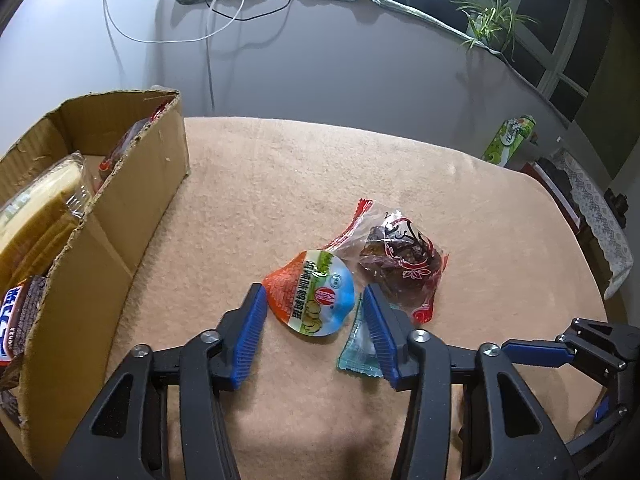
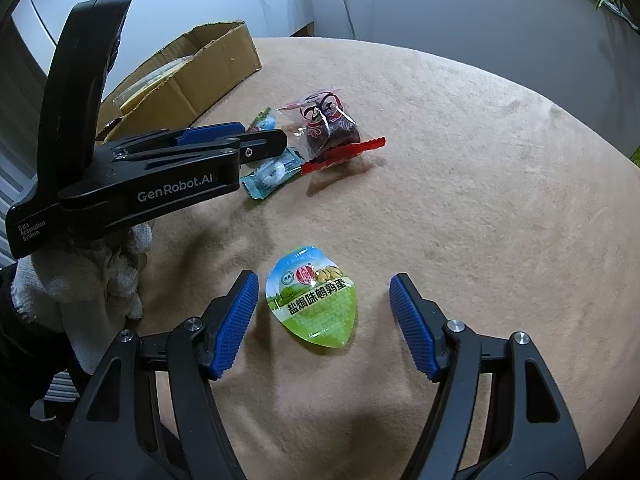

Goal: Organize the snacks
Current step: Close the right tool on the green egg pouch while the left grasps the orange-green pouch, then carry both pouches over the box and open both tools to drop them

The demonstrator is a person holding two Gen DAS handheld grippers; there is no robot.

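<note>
In the left wrist view my left gripper (image 1: 314, 290) stands open around an orange-and-blue sealed snack cup (image 1: 310, 296) lying on the tan tablecloth (image 1: 280, 184). Its pads flank the cup closely without pressing it. A teal candy wrapper (image 1: 358, 352) lies under its right finger, and a clear bag of dark snack with red print (image 1: 400, 264) is just beyond. My right gripper (image 2: 323, 278) is open with wide gaps around a green sealed snack cup (image 2: 314, 300). The cardboard box (image 1: 120, 208) at the left holds several packets.
The left gripper (image 2: 256, 136) and a white-gloved hand (image 2: 80, 280) fill the left side of the right wrist view. Cables (image 1: 208, 32) hang on the wall behind the table. A green can (image 1: 508, 140) and a potted plant (image 1: 488, 16) stand past the table's far right edge.
</note>
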